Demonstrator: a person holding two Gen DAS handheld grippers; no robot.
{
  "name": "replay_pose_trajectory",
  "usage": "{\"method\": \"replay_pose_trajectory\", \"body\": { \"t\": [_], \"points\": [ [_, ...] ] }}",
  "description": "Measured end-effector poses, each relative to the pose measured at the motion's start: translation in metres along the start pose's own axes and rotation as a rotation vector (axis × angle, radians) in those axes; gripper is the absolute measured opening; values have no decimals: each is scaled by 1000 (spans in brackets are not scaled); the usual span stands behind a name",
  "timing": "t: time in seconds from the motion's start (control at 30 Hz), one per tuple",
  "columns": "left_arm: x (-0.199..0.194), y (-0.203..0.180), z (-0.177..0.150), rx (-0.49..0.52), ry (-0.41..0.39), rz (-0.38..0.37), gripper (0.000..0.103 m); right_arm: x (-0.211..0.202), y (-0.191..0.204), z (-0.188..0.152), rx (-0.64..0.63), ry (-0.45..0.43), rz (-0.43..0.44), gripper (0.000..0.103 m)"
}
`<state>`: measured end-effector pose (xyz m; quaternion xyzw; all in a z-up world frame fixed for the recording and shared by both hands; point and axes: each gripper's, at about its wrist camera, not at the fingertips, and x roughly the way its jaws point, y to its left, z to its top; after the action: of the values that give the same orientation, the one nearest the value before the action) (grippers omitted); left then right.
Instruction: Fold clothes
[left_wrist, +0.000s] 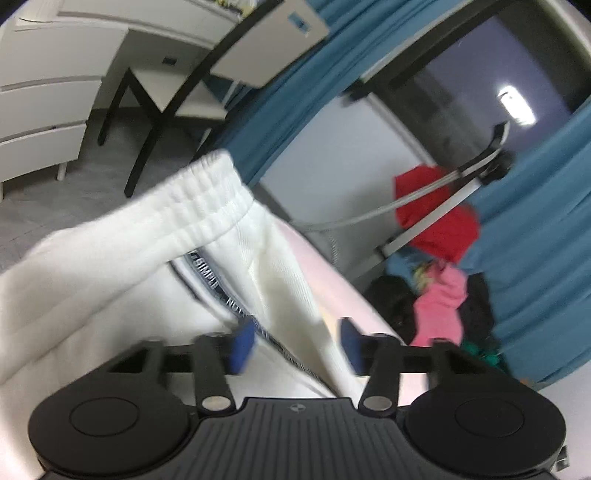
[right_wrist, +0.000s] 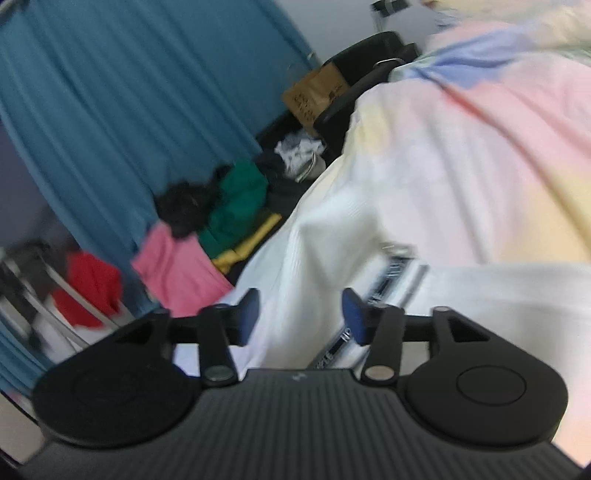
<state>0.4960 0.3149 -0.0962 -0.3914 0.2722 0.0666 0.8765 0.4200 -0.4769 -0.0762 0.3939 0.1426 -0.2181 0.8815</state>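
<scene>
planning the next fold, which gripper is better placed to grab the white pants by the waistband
Left, probably. The left gripper has open jaws straddling the white pants, with the ribbed waistband just ahead. The right gripper, also open, sees no waistband.

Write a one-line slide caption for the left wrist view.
Open left gripper over white sweatpants with elastic waistband, pile of coloured clothes beyond.

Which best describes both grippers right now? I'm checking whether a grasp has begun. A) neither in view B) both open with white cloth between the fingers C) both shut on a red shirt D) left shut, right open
B: the left gripper and right gripper both show spread blue fingers, with the white garment between them.
</scene>
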Motion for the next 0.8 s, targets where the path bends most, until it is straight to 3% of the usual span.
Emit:
{"method": "replay_pose_trajectory", "body": {
  "t": [0.07,0.17,0.23,0.37,0.53,0.63,0.73,0.8],
  "points": [
    [-29,9,-11,-19,-8,-31,77,-32,-22,-2,87,-7,28,65],
    [-73,27,-30,-68,0,-80,79,-71,-55,-8,204,16,48,65],
    [-99,41,-44,-105,-4,-99,81,-89,-75,-12,244,48,51,65],
    [-137,74,-70,-187,-1,-104,86,-101,-110,-23,290,172,45,77],
    [-123,106,-90,-308,79,-59,87,-80,-136,-41,402,315,109,77],
    [-107,104,-87,-308,26,-37,86,-62,-133,-46,377,299,121,77],
    [-92,103,-84,-308,-27,-15,85,-46,-124,-43,299,225,134,77],
    [-82,102,-82,-308,-62,0,71,-36,-121,-43,281,188,134,66]
  ]
}}
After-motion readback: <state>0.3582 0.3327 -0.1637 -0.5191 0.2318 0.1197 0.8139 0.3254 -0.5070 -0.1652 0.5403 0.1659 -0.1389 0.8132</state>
